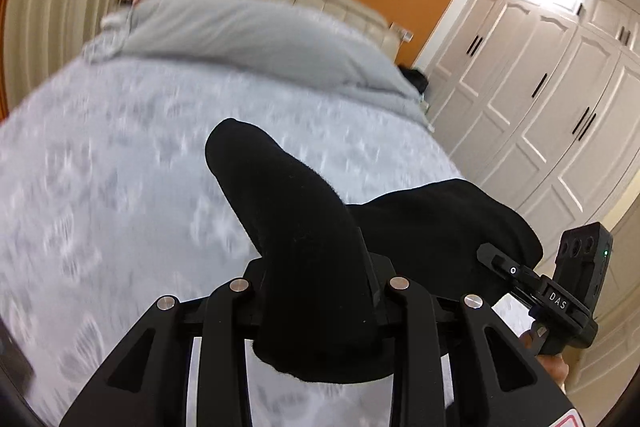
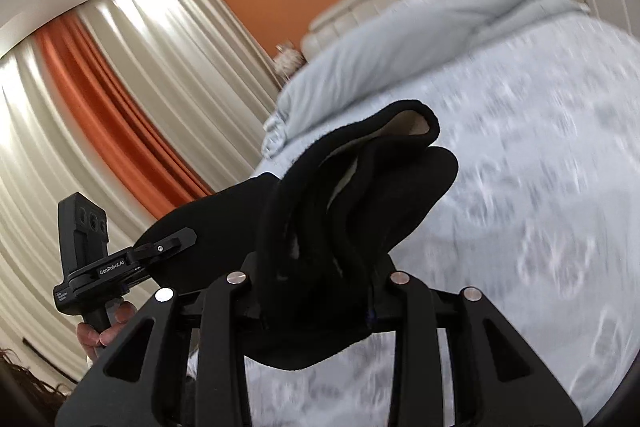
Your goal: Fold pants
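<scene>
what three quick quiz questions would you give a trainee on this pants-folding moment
1. True or false: both grippers are shut on the black pants.
2. What lies under the lifted cloth? A wooden floor; B grey patterned bedspread; C glass table.
3. In the right wrist view, what colour shows inside the fold of cloth held by the right gripper?

Key: 1 true, the left gripper and the right each clamp a bunch of the fabric. 2 B. 3 a pale, cream lining.
</scene>
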`<state>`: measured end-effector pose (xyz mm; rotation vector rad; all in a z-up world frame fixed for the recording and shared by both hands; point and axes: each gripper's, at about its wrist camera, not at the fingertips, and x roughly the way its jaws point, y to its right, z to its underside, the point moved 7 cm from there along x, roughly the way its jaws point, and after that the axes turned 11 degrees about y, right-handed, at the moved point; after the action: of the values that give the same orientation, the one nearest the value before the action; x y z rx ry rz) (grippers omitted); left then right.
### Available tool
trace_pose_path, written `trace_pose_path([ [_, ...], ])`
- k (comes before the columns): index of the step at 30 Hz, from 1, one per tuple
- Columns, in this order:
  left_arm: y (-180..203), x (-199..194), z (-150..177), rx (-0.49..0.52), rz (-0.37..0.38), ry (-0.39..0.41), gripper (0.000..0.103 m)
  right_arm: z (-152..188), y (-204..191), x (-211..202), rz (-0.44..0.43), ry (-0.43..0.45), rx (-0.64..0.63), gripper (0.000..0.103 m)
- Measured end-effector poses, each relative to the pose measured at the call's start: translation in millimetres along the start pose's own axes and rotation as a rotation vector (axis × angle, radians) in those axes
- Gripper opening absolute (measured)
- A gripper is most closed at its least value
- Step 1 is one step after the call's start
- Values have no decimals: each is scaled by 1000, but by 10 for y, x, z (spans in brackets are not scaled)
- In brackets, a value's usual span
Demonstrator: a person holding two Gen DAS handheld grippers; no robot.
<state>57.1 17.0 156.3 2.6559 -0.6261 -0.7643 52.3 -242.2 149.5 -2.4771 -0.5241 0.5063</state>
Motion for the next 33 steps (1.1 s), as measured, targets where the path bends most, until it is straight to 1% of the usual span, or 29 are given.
trace_pose_path([
  [5, 35, 108, -566, 40, 0, 96, 27, -492, -154, 246, -39, 68, -67, 31],
  [9, 48, 232, -945, 81, -5, 165, 27, -841, -124, 488, -63, 124, -92, 31],
  [13, 16, 454, -1226, 114, -19, 211, 27, -1106, -47, 747, -72, 180, -114, 31],
  [15, -11, 644, -1361, 138, -31, 236, 27, -1211, 38, 896, -70, 208, -121, 31],
  [18, -75, 895, -1485, 165, -55, 264, 27, -1296, 196, 1132, -62, 230, -124, 31],
  [20, -120, 1107, -1533, 188, -70, 285, 28, -1322, 325, 1286, -54, 239, -120, 31],
  [23, -220, 1427, -1546, 209, -82, 295, 28, -1306, 592, 1569, -40, 240, -102, 31],
  [27, -460, 1910, -1473, 199, -93, 287, 28, -1190, 966, 1913, -16, 232, -73, 31],
  [29, -637, 2161, -1381, 174, -95, 277, 28, -1078, 1185, 2082, -4, 218, -39, 31],
  [31, -806, 2382, -1236, 161, -109, 257, 28, -846, 1482, 2283, 27, 184, -13, 31],
  [33, -1010, 2654, -986, 148, -135, 211, 28, -552, 1777, 2453, 65, 126, 26, 31],
])
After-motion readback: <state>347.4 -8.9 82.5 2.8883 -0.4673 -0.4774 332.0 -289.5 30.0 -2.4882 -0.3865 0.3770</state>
